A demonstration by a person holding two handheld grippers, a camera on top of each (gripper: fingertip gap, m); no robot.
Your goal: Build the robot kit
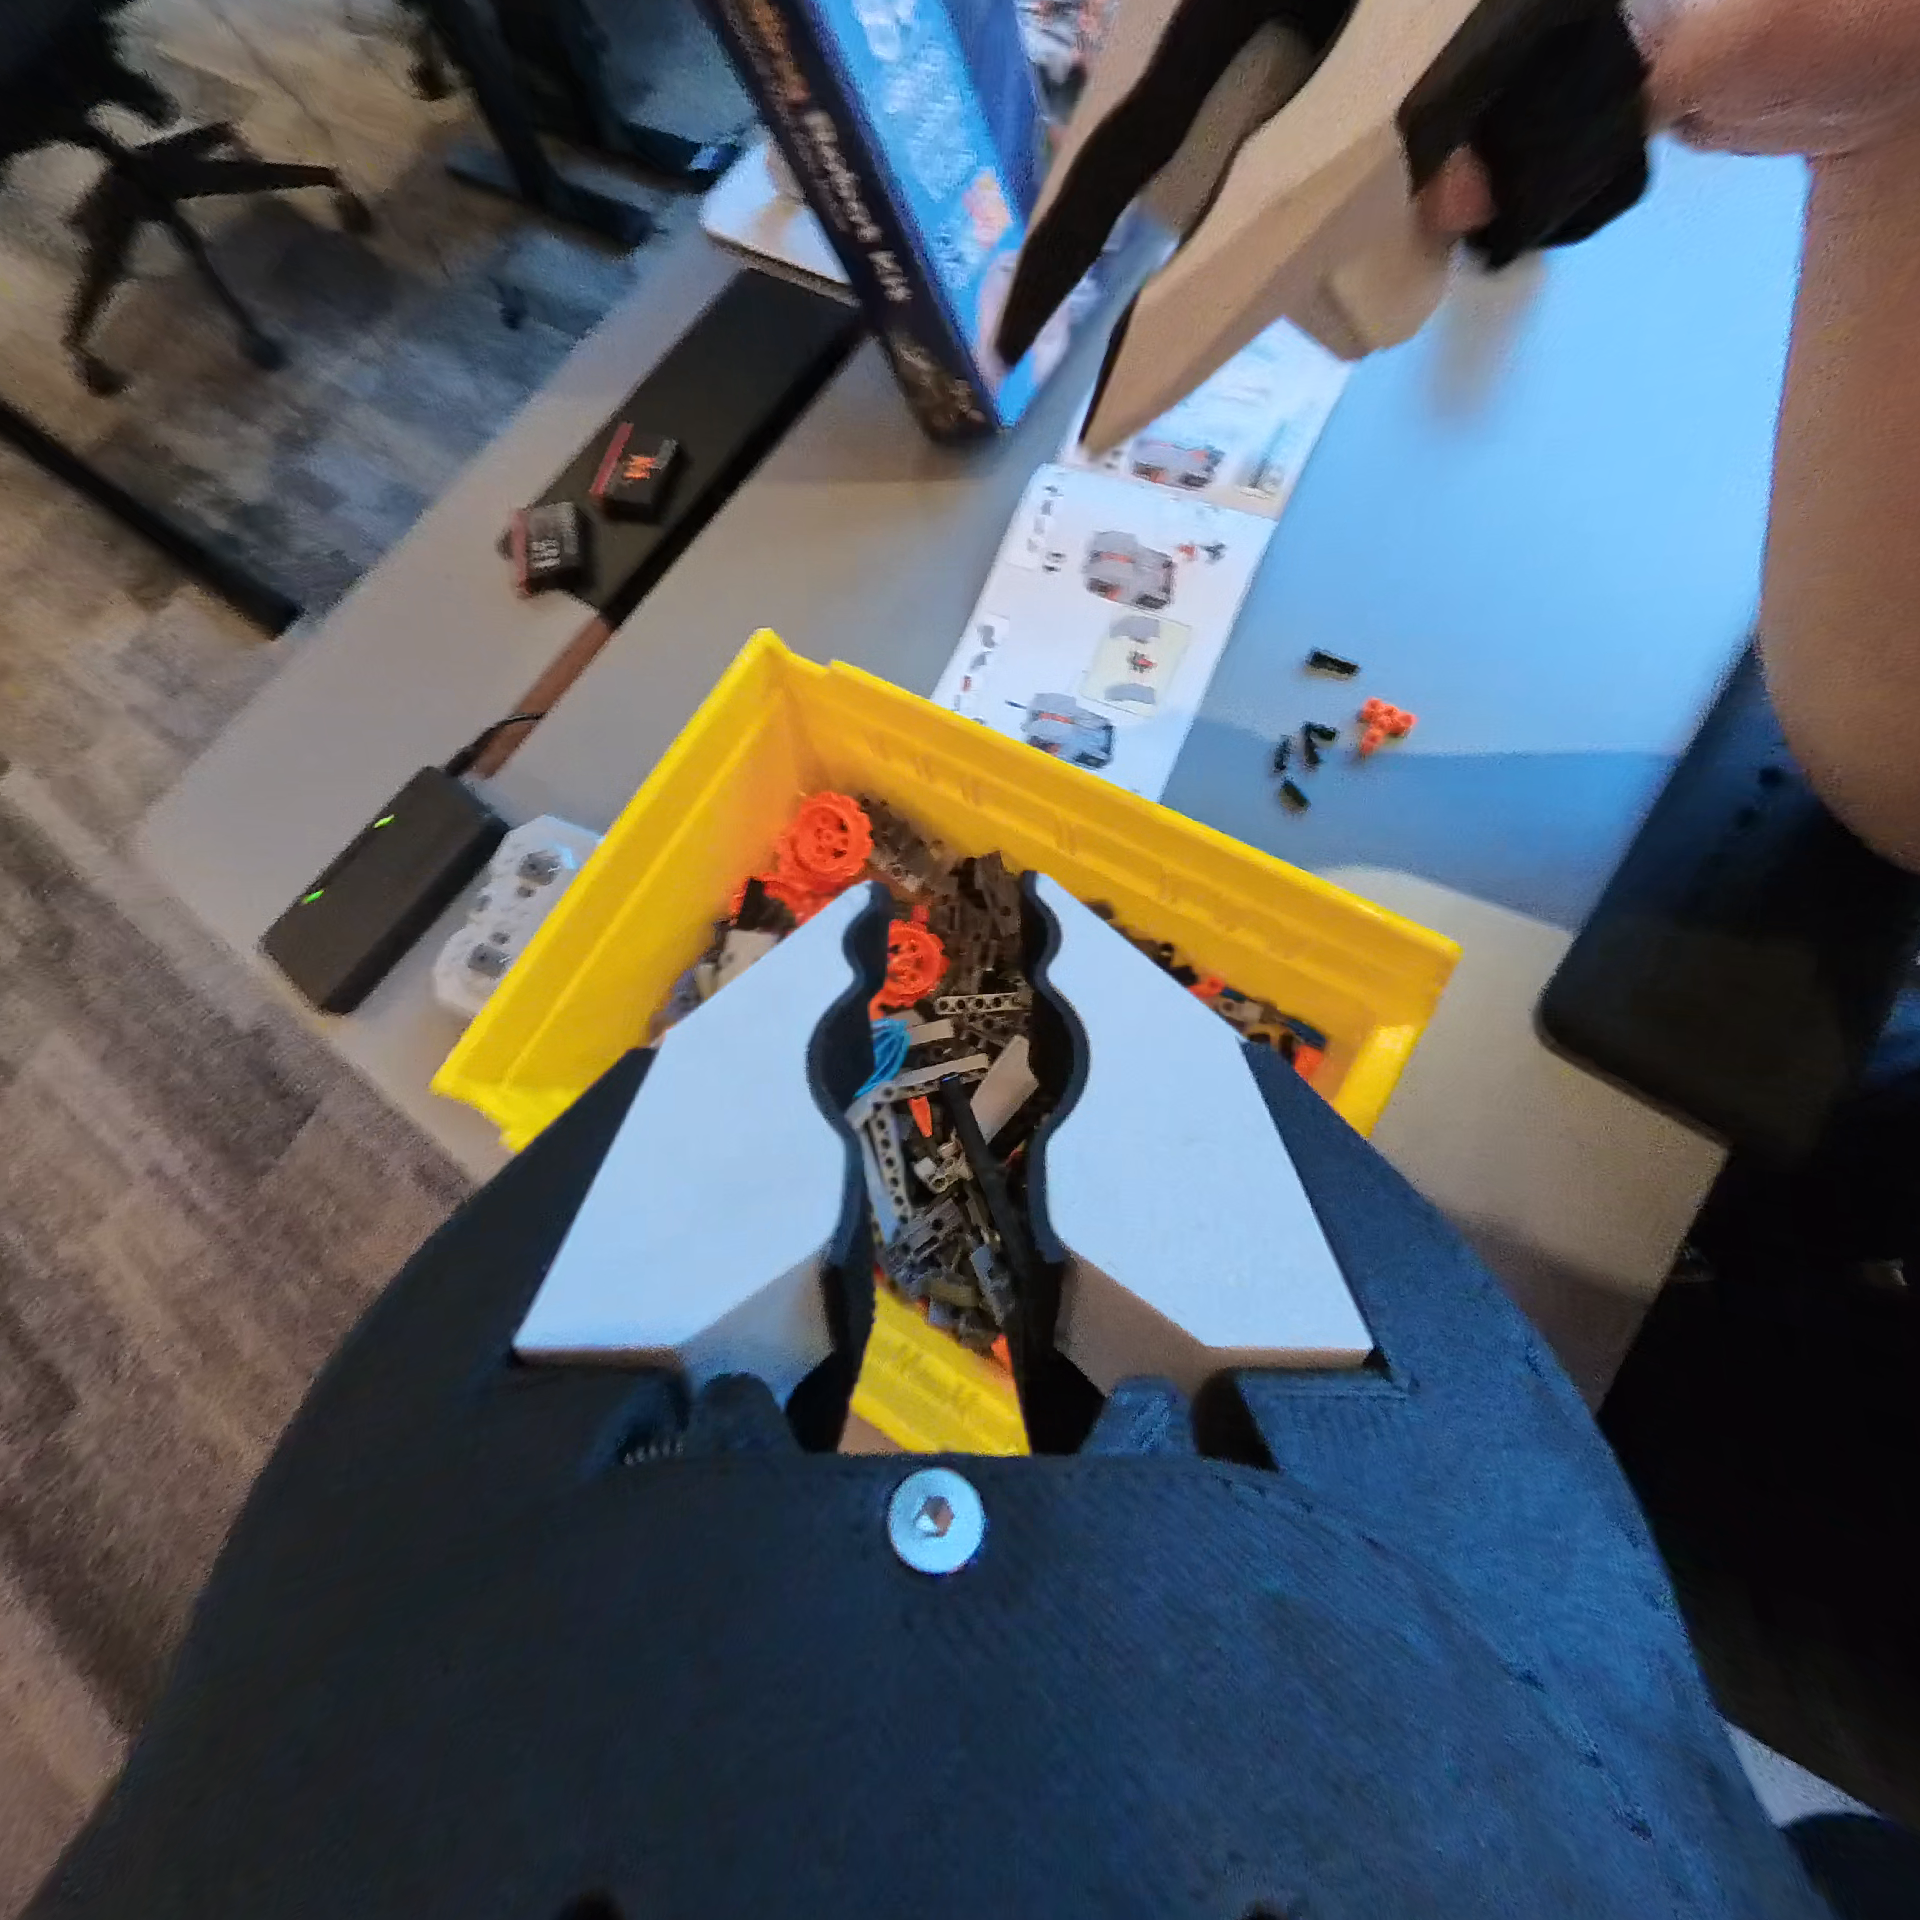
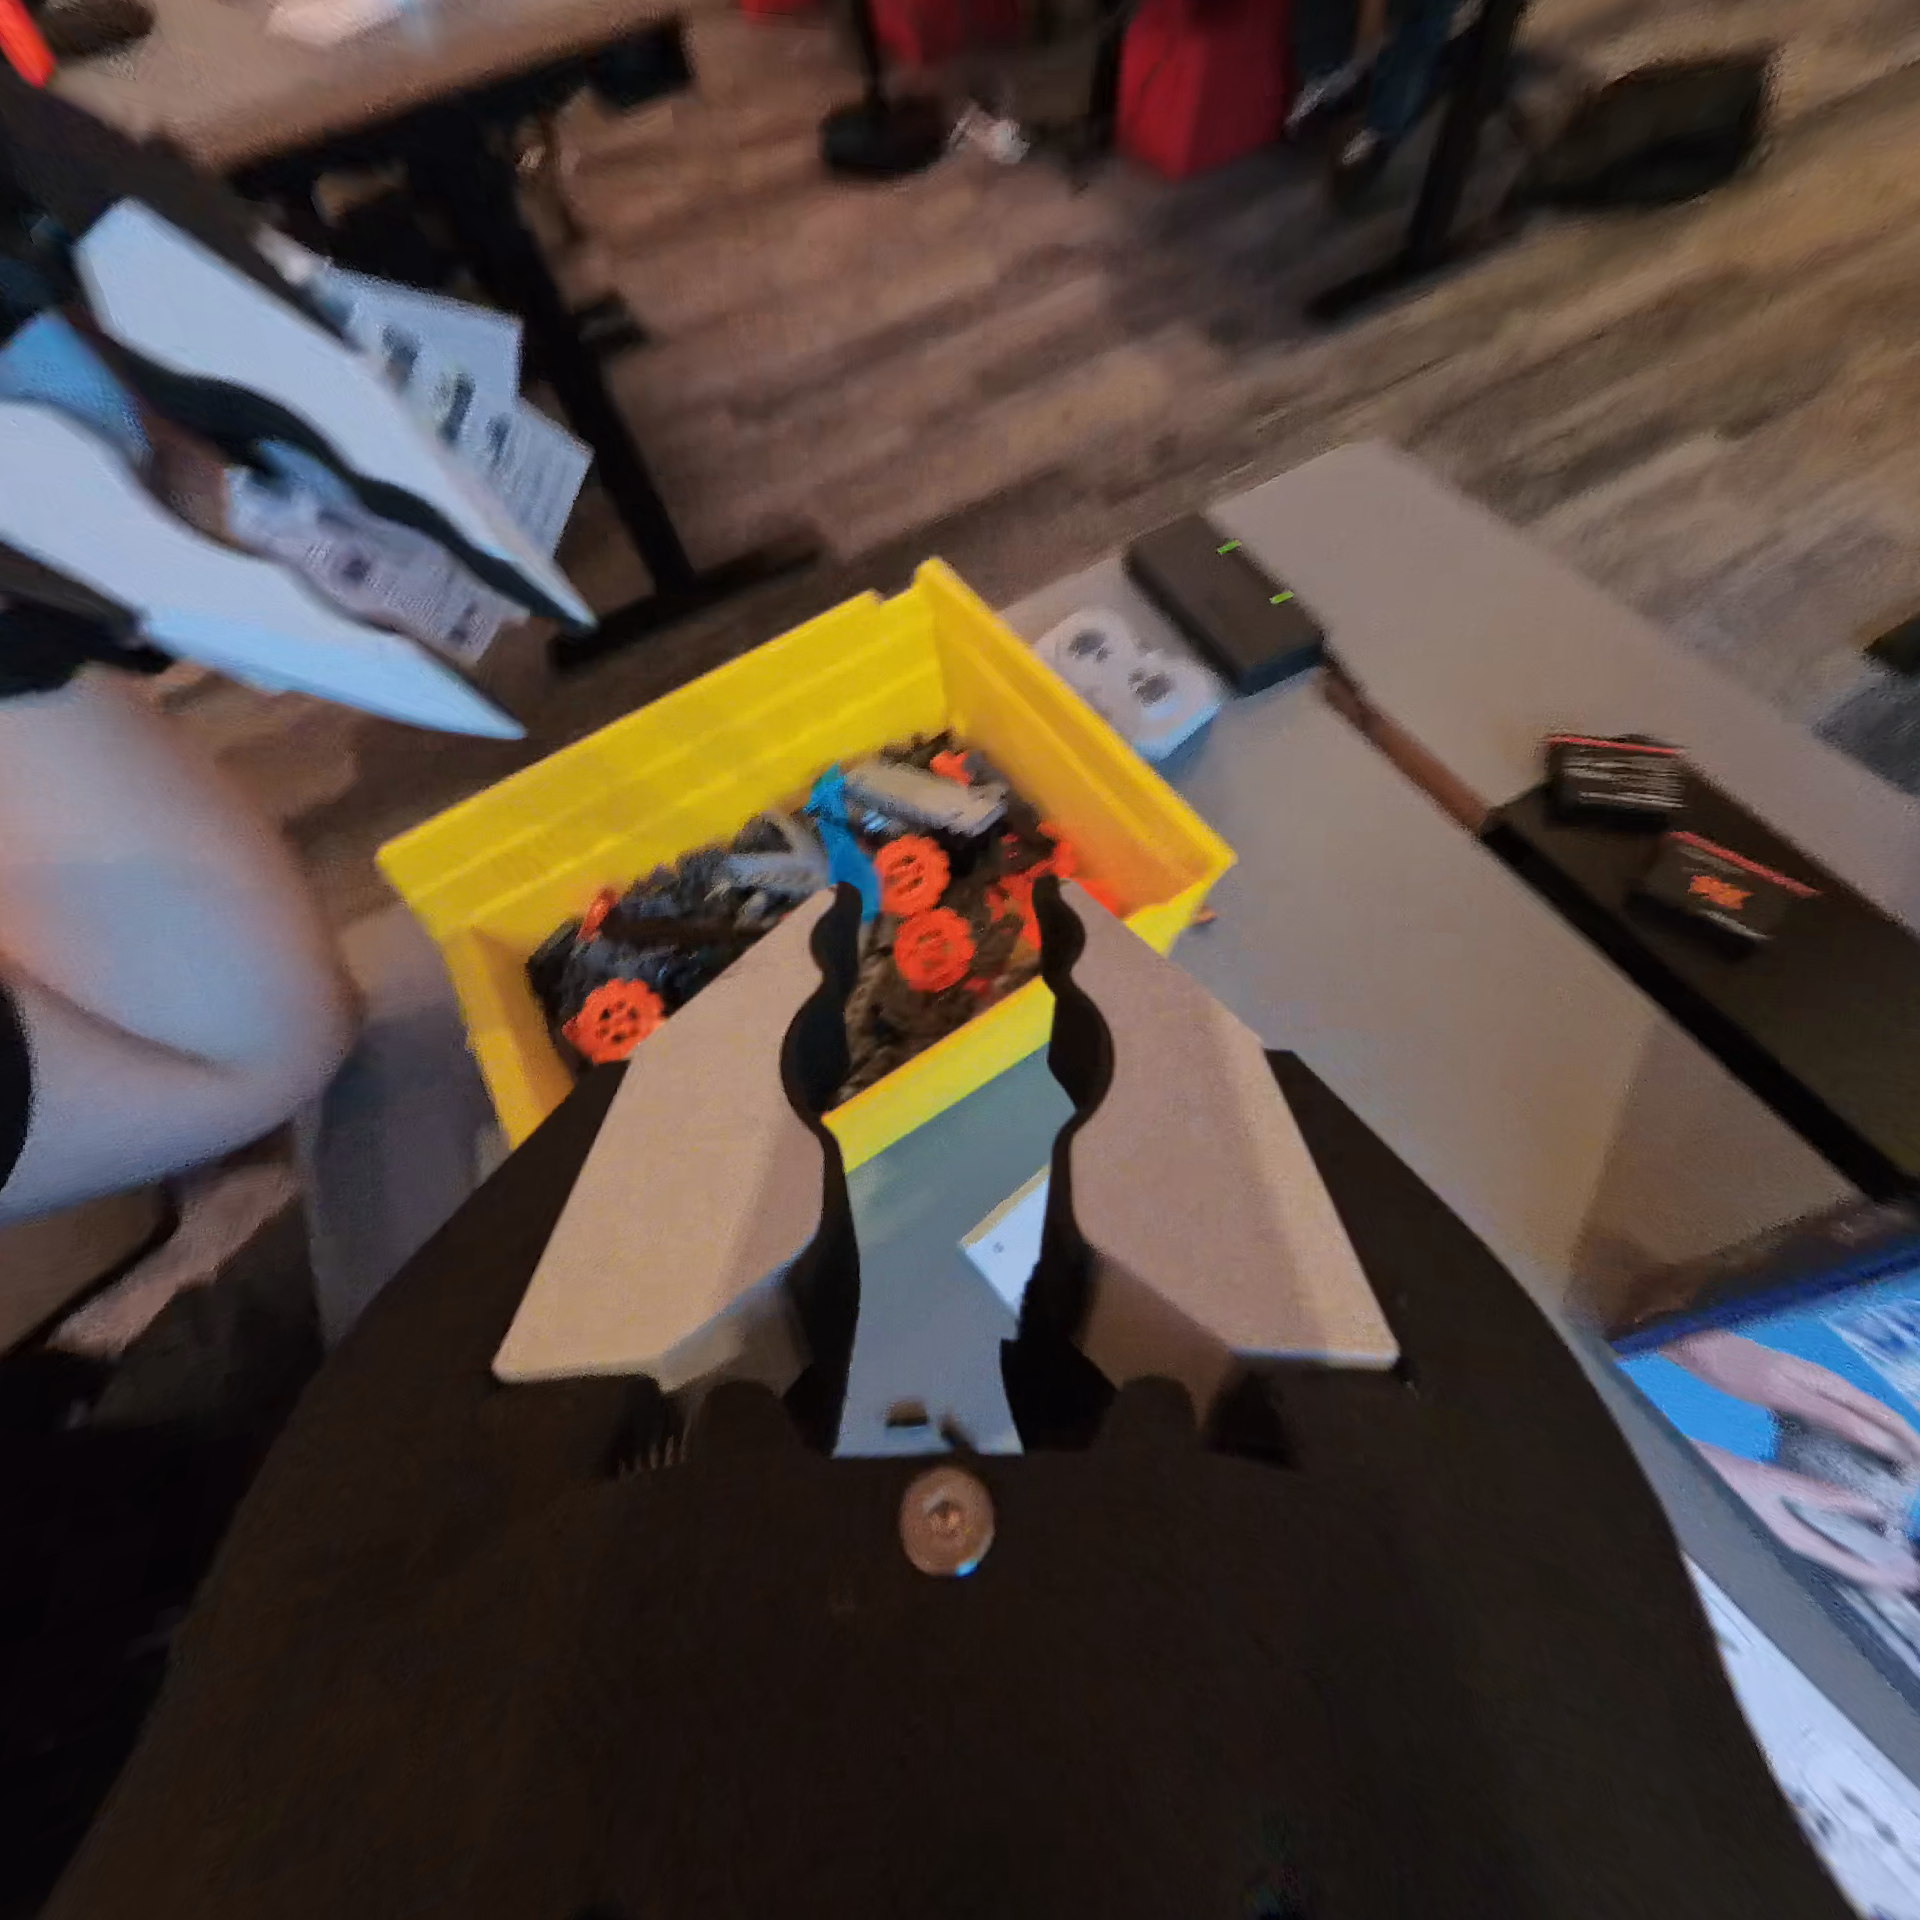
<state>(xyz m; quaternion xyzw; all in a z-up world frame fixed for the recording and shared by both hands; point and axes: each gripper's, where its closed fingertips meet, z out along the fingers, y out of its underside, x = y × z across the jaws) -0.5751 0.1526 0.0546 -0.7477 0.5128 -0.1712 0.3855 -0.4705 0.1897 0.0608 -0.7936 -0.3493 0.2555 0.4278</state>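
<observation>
Floor: grey patchy carpet (image 1: 187, 1091).
Furniture: black office chair (image 1: 156, 197); pale desk (image 1: 436, 644); another table (image 2: 312, 73) behind.

The right hand-held gripper (image 2: 945, 894), fingers parted and holding nothing, hangs above the near rim of a yellow plastic bin (image 2: 675, 769) of grey, black and orange building pieces (image 2: 914, 914) on the pale grey surface (image 2: 1382, 935). The left hand-held gripper (image 2: 551, 675) shows far left.

Soft daylight, motion blur, wide-angle edge distortion
</observation>
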